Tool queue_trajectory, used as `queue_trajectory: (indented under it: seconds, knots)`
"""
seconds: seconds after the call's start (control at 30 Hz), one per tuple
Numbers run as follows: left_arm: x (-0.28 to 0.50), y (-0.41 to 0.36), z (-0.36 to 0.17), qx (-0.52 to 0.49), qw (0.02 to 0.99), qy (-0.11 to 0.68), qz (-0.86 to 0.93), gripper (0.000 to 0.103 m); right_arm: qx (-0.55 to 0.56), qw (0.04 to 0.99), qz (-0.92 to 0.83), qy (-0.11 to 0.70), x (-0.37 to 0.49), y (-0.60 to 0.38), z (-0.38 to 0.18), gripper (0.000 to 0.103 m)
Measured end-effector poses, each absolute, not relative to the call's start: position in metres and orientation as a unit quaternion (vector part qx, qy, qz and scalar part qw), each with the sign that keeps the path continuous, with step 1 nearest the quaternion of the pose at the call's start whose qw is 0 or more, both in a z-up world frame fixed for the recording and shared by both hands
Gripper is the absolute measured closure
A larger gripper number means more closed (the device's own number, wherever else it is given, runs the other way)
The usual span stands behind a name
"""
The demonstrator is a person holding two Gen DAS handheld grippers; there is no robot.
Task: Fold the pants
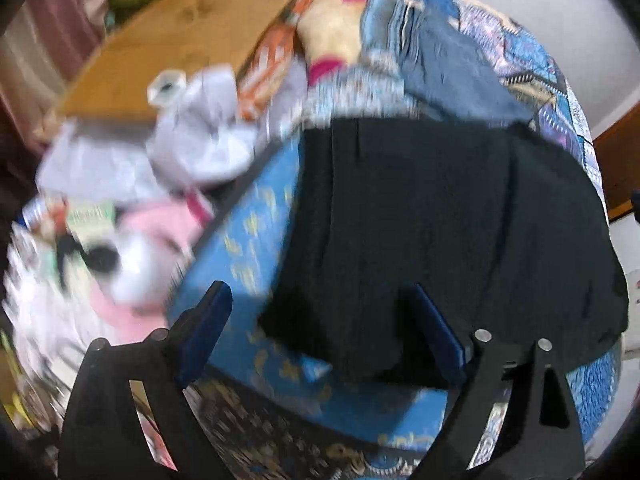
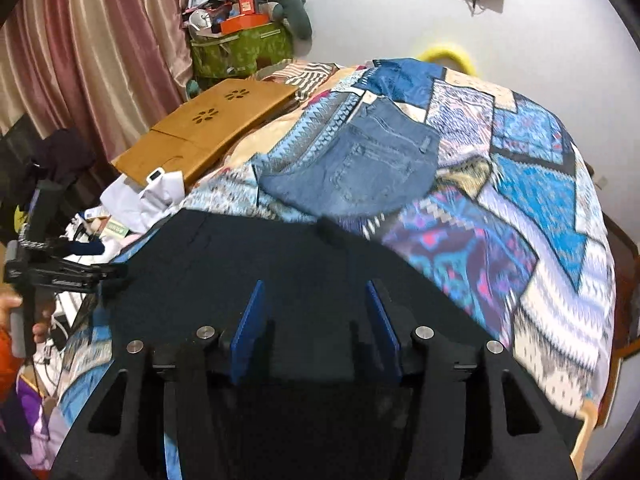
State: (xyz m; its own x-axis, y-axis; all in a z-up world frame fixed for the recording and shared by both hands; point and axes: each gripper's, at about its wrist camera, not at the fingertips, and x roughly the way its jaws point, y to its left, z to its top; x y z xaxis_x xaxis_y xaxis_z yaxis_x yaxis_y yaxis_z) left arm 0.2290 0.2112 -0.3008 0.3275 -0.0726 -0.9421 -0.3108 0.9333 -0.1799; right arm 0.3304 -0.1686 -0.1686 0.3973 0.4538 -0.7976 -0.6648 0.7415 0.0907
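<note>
**Black pants folded on the bed, both tongs let go**

On the left, off the bed's edge, lies a blurred heap of white and pink cloth (image 1: 160, 220) beside a wooden lap tray (image 2: 208, 128) — one tray, with two flower-shaped cut-outs. The left gripper (image 1: 320, 316) hangs over the near edge of the bed with its jaws spread wide; one blue pad shows over the blue sheet, the other over the black cloth, and nothing is pinched between them. In the right wrist view the same tool shows at the far left, held in a person's hand (image 2: 24, 320).

In the middle lie the black pants (image 1: 440, 220), flat on the patterned bedspread (image 2: 540, 200) as one compact dark slab with a straight far edge. By that shape I judge the fold done or very nearly so; too little detail shows in the dark cloth to count its layers. What could be left is a last smoothing, or carrying the bundle to a pile.

The right gripper (image 2: 316, 312) hovers above the same black cloth, its jaws parted and empty — released, not clenched.

Farther back lie folded blue jeans (image 2: 352, 168), apart from the black pair, with a back pocket facing up.

Count: two pairs of trousers, two grippers, one tray, one bedspread.
</note>
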Motion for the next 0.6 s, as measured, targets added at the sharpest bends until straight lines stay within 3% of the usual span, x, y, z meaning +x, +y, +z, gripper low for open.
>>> queue_trajectory:
  seconds: [0.1, 0.17, 0.23, 0.3, 0.6]
  knots:
    - [0.217, 0.211, -0.317, -0.220, 0.779, 0.584, 0.069, 0.012, -0.124, 0.826, 0.332, 0.438, 0.312, -0.182, -0.180, 0.054]
    - [0.212, 0.209, -0.319, -0.235, 0.781, 0.575, 0.064, 0.022, -0.117, 0.822, 0.327, 0.452, 0.304, -0.190, -0.192, 0.054]
    - [0.208, 0.204, -0.312, -0.230, 0.795, 0.559, 0.059, 0.049, -0.109, 0.815, 0.325, 0.468, 0.298, -0.197, -0.204, 0.054]
    - [0.207, 0.197, -0.305, -0.183, 0.810, 0.552, 0.075, 0.065, -0.093, 0.807, 0.321, 0.487, 0.296, -0.202, -0.215, 0.054]
    - [0.209, 0.208, -0.304, -0.093, 0.825, 0.540, 0.140, 0.073, -0.068, 0.818, 0.333, 0.463, 0.305, -0.190, -0.192, 0.053]
